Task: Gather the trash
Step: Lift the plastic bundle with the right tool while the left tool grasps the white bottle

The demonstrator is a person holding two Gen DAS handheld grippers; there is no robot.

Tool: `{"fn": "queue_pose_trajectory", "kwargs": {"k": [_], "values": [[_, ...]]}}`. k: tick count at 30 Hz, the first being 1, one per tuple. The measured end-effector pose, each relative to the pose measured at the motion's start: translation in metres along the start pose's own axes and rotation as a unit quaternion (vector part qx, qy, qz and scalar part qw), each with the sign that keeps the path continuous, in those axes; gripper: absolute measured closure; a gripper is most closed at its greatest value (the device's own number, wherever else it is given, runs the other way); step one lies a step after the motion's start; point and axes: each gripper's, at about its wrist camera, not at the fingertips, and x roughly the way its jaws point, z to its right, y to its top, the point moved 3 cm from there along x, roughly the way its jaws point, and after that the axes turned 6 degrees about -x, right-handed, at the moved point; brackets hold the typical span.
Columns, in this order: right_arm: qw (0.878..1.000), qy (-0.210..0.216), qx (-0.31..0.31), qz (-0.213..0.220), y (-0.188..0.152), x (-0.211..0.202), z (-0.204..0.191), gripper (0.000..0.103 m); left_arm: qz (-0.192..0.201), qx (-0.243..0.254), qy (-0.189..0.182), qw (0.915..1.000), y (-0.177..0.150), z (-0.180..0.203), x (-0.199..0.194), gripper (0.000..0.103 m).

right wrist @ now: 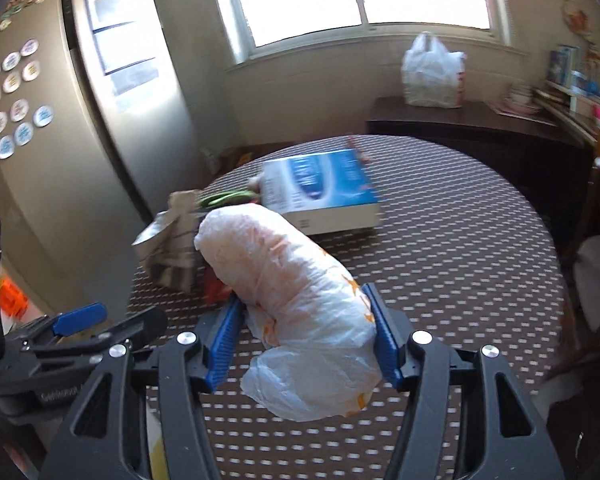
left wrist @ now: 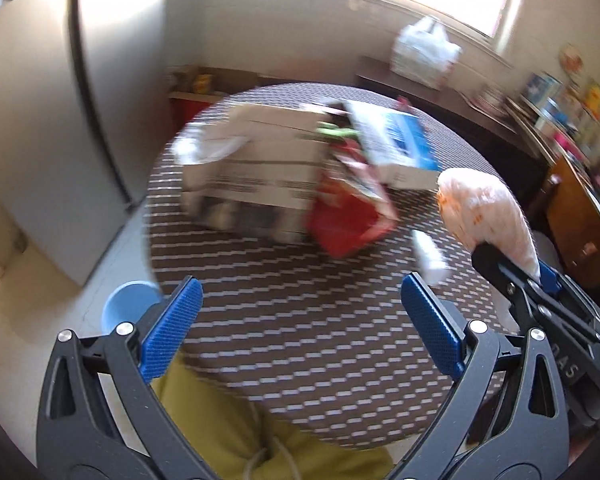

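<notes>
My right gripper point(right wrist: 304, 328) is shut on a crumpled white and orange plastic bag point(right wrist: 288, 296) and holds it above the round table point(right wrist: 460, 240); the bag also shows in the left wrist view point(left wrist: 484, 212), at the right. My left gripper point(left wrist: 300, 320) is open and empty above the near part of the table point(left wrist: 300, 340). On the table lie a white and blue box point(left wrist: 396, 140), a red wrapper point(left wrist: 348, 216), a pale cardboard box point(left wrist: 256, 160) and a small white scrap point(left wrist: 430, 256). The blue box also shows in the right wrist view point(right wrist: 324, 188).
A fridge point(right wrist: 100, 120) stands at the left. A dark sideboard point(right wrist: 480, 128) under the window carries a white plastic bag point(right wrist: 434, 72). A blue bin point(left wrist: 128, 308) stands on the floor left of the table. A wooden chair point(left wrist: 576, 216) is at the right.
</notes>
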Motion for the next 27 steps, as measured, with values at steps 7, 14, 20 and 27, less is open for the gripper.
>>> {"fn": "queue_pose_trajectory", "kwargs": {"k": [7,14,20,27], "values": [[0.997,-0.072,0.036,0.0,-0.004,-0.015,0.058,0.045,-0.034,0.041,-0.045,0.9976,0.0,0.057,0.025,0.006],[0.992,-0.105,0.068,-0.015,-0.012,-0.021,0.095,0.044,-0.063,0.064,-0.04,0.9952,-0.003,0.09,0.06,0.012],[0.99,-0.11,0.086,-0.027,-0.018,-0.016,0.104,0.044,-0.094,0.087,-0.029,0.9913,-0.009,0.105,0.087,0.044],[0.99,-0.109,0.085,-0.035,-0.023,-0.011,0.102,0.044,-0.08,0.082,-0.016,0.9933,-0.011,0.104,0.096,0.076]]}}
